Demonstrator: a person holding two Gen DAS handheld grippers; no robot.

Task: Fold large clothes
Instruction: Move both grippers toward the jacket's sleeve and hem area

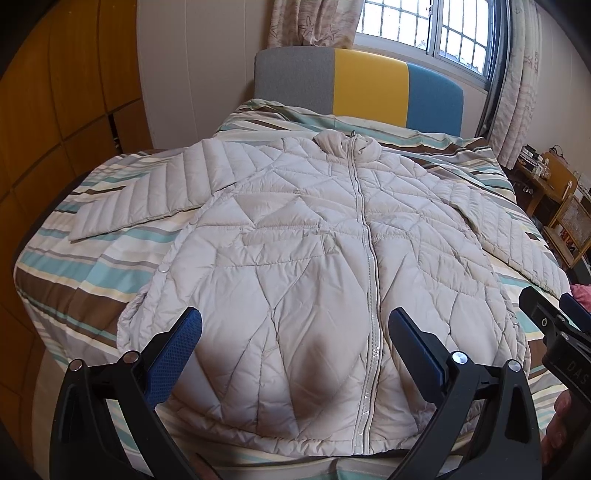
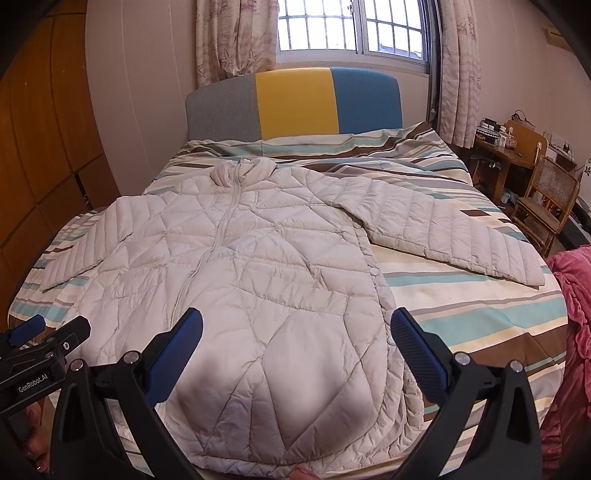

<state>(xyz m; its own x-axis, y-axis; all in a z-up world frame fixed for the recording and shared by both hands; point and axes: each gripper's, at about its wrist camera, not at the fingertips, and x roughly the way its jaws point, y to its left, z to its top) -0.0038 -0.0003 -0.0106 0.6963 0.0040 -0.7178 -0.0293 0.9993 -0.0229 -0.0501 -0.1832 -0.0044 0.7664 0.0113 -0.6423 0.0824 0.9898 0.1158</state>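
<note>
A pale quilted puffer jacket (image 1: pixel 314 236) is laid flat, front up and zipped, on a striped bedspread (image 1: pixel 74 273), collar toward the headboard (image 1: pixel 358 88) and hem toward the cameras. Both sleeves are spread outward to the sides.

Left gripper (image 1: pixel 295 332): jaws are spread wide and hold nothing. The lower front of the jacket is seen between and beyond the blue pads (image 1: pixel 173 350), the zipper line running just inside the right-hand finger. Contact with the fabric cannot be told.

Right gripper (image 2: pixel 295 332): jaws likewise spread wide, nothing pinched. The jacket's hem panel lies between the fingers; the snap-buttoned side edge passes close to the right-hand finger.

Each gripper is seen beside the other at the frame edge. A pink cloth (image 2: pixel 569 314) is noted at the bed's right side, a wooden chair (image 2: pixel 543 199) and a window (image 2: pixel 354 26) farther off.
</note>
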